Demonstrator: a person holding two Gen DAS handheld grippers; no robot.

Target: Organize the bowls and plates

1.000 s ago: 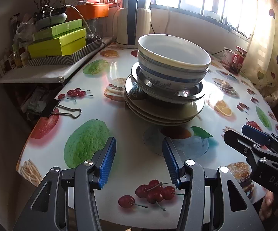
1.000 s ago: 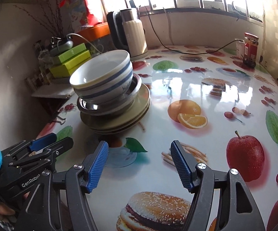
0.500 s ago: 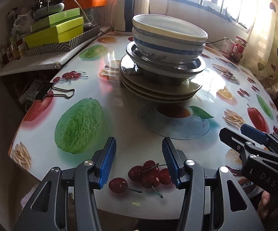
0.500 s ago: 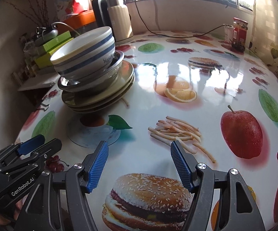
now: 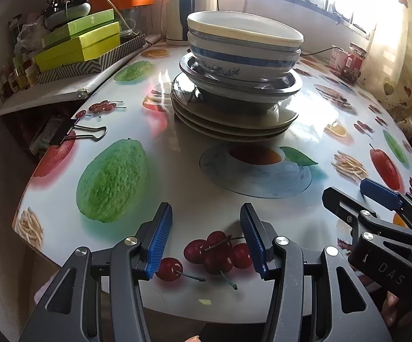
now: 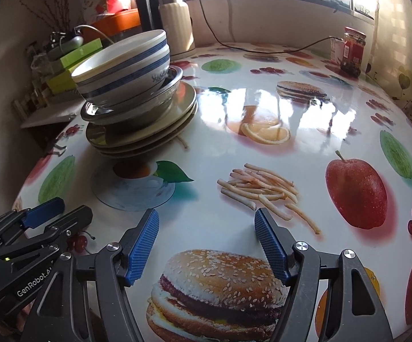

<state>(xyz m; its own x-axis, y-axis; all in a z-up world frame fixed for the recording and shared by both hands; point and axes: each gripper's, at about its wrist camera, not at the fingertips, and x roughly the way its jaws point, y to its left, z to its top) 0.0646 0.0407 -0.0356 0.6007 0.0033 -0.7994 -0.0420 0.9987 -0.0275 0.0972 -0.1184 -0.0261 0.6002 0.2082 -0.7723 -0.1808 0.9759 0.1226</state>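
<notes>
One counter [image 5: 177, 193] printed with fruit and burgers carried a single stack at its far left: three plates [image 5: 234, 122], a steel bowl [image 5: 243, 85], then two blue-striped bowls [image 5: 243, 45] nested on top. Near the front edge, the left claw [image 5: 206, 245] stood half open and empty; the right claw [image 6: 206, 245], also empty, was widening.
</notes>
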